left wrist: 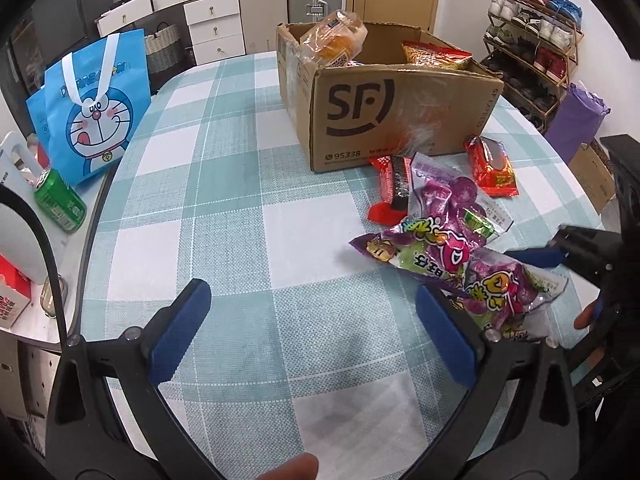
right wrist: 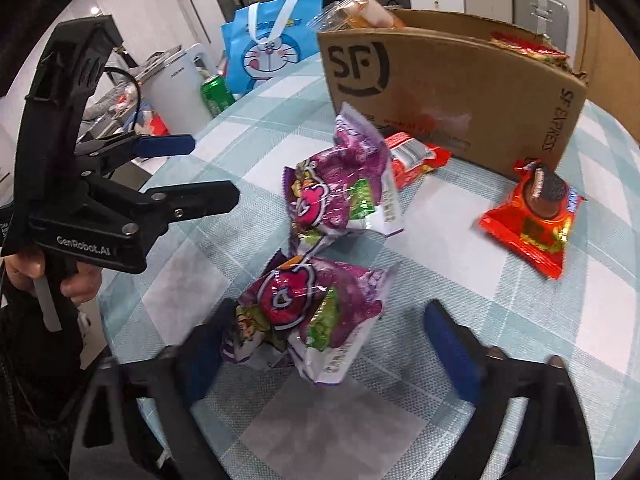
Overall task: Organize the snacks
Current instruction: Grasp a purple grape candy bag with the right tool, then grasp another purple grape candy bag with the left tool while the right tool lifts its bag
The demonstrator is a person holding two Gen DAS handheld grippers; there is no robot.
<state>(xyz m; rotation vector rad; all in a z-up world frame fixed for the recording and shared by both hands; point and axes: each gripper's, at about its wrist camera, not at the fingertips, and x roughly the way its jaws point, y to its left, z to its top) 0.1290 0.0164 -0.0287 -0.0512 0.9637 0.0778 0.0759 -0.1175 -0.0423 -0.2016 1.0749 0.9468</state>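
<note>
Seeing 2 purple snack bags (right wrist: 320, 308), 2 red packs (right wrist: 532, 220) near SF box (right wrist: 460, 92); my L gripper (left wrist: 312, 332) spread empty, R gripper (right wrist: 332, 344) spread round nearest purple bag.

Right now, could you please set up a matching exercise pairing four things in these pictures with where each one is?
Things:
1. Bread pack
2. Green can
3. Near purple bag
4. Blue tote

Places:
A. Standing past the table's edge, behind the can
B. Between the right gripper's open fingers
C. Sticking out of the box
D. On the side counter, off the table

Pairs: 1-C, 2-D, 3-B, 4-A
</note>
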